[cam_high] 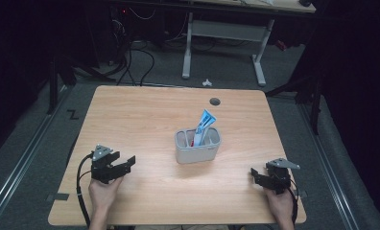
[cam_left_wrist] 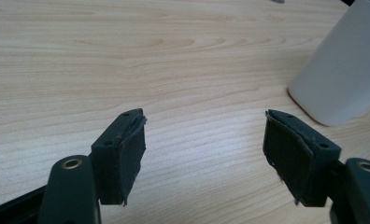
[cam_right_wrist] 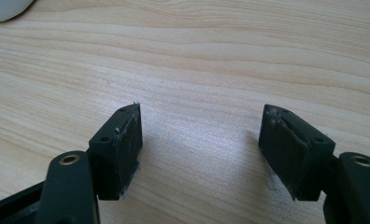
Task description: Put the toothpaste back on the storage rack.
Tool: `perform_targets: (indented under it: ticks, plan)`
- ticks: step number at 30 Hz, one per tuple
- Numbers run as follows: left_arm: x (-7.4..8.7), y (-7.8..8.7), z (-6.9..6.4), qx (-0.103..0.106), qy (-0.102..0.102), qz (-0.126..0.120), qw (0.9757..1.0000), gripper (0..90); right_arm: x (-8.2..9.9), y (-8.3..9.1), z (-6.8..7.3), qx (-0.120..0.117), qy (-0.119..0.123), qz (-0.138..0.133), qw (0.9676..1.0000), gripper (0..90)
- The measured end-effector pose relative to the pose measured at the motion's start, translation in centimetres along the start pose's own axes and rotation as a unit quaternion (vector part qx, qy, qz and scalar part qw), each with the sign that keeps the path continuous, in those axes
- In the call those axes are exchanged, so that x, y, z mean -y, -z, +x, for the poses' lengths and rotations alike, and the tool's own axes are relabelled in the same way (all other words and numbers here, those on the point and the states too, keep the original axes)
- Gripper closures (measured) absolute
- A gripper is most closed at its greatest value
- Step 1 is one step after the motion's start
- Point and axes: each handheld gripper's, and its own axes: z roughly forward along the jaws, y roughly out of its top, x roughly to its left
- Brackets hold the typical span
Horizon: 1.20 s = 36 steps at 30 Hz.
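One pale wood-grain counter (cam_high: 145,124) carries everything I work with, sitting on grey carpet in a dim room; beyond its far edge I see a white-legged desk frame (cam_high: 224,45) and a tangle of dark cables on the floor. One small round grommet hole (cam_high: 215,101) sits near the far edge of the counter. At the middle stands one grey holder (cam_high: 197,152), upright, with one blue-and-white tube (cam_high: 205,123) leaning out of it toward the far right; something red shows inside beside the tube, too small for me to identify. I count two tongs. My left tongs (cam_high: 126,165) rest low at the near left of the counter, pointed toward the holder, well apart from it; in the left gripper view the jaws stand wide apart with nothing between them, and the holder's pale wall (cam_left_wrist: 346,70) rises at the upper right. My right tongs (cam_high: 255,176) rest at the near right, likewise spread and gripping nothing, bare wood between the jaws in the right gripper view. Nothing lies between either tongs and the holder.
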Motion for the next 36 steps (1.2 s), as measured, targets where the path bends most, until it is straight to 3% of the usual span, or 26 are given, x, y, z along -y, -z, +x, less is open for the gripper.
perform_targets:
  ticks: [12, 17, 29, 36]
  plan:
    - [0.6, -1.8, 0.4, -0.025, -0.009, 0.030, 0.9992, 30.4, 0.0, 0.0, 0.0, 0.000, 0.000, 0.000, 1.0000, 30.7]
    - [0.9, -2.8, 0.3, -0.047, -0.026, 0.051, 0.9973, 30.2, 0.0, 0.0, 0.0, 0.000, 0.000, 0.000, 1.0000, 30.7]
    - [1.2, -4.0, 0.5, -0.085, -0.036, 0.052, 0.9944, 30.2, 0.0, 0.0, 0.0, 0.000, 0.000, 0.000, 1.0000, 30.7]
    - [1.3, -4.3, 0.6, -0.095, -0.037, 0.058, 0.9931, 30.2, 0.0, 0.0, 0.0, 0.000, 0.000, 0.000, 1.0000, 30.7]
